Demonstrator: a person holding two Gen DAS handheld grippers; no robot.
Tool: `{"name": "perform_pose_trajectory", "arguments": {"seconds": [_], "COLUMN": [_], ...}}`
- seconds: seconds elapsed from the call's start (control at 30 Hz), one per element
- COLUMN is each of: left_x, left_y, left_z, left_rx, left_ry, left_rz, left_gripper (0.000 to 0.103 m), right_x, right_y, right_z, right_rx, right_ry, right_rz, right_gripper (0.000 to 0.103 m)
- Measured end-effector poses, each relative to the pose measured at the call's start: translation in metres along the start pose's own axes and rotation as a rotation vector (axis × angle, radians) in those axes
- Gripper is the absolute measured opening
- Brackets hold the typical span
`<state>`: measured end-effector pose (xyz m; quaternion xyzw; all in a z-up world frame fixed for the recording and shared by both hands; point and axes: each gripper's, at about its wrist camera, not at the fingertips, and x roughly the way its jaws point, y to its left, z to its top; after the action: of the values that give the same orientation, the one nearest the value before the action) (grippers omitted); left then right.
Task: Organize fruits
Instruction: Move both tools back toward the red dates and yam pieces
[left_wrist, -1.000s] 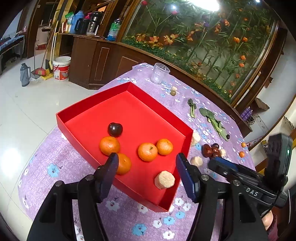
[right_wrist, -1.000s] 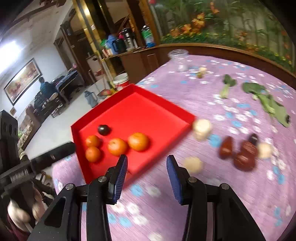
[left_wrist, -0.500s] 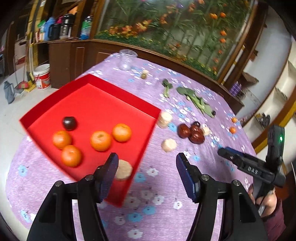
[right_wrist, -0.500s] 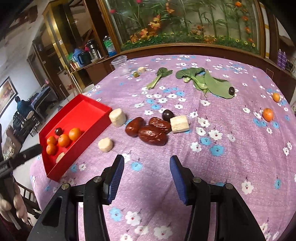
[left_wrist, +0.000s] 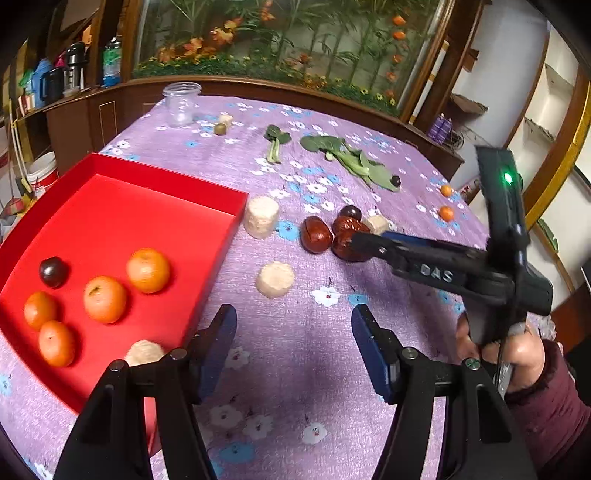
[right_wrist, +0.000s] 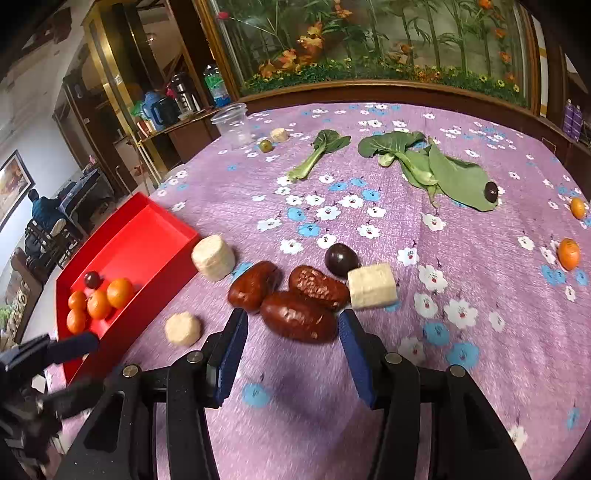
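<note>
Your right gripper (right_wrist: 291, 334) hung low over the counter (right_wrist: 480, 221) with its jaws spread wide and gripping nothing, the blue pads flanking the nearest of three dark red dates (right_wrist: 297, 315). That date lay with its long axis running from upper left to lower right in the right wrist view, its blunt end toward the right pad. The second date (right_wrist: 319, 286) lay nearly parallel behind it, touching it, and the third (right_wrist: 251, 286) slanted the other way, tipped toward the red tray (right_wrist: 147, 236). A dark plum (right_wrist: 341, 258) and a pale cut block (right_wrist: 371, 286) sat just beside the dates, the block touching the second one.

Your left gripper (left_wrist: 295, 334) also had its jaws open and empty, hovering over the purple flowered cloth near the tray's corner. Inside the red tray lay four oranges (left_wrist: 105, 299), a dark plum (left_wrist: 53, 271) and a pale round piece (left_wrist: 144, 352) near the front wall. Two more pale cylinders (left_wrist: 275, 278) stood on the cloth between tray and dates.

From the left wrist camera, the white letters "DAS" (left_wrist: 436, 273) could be read on the right gripper's black body, with a green light (left_wrist: 508, 179) glowing on the unit above it.
</note>
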<state>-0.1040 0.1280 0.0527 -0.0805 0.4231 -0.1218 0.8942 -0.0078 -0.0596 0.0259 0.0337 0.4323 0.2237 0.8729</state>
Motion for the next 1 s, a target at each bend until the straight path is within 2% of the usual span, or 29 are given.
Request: {"name": "perform_pose_trajectory", "arguments": {"seconds": [0.23,0.37,1.0], "left_x": [0.018,0.028,0.073], "left_y": [-0.005,-0.01,-0.008], "left_z": [0.004,0.01,0.031], "left_rx": [0.035,0.054,0.099], "left_ry": [0.028,0.032,0.078], "left_rz": [0.021,0.027,0.046], "left_gripper": [0.064,0.064,0.063], "right_x": [0.018,0.025,0.015], "right_y": [0.005,0.001,-0.013], "right_z": [0.001,0.0,-0.001], "right_rx": [-0.042,-0.016,0.033], "right_ry": [0.015,0.018,0.006], "right_rz": [-0.018,0.008,0.08], "right_gripper": [0.056,0.056,0.053]}}
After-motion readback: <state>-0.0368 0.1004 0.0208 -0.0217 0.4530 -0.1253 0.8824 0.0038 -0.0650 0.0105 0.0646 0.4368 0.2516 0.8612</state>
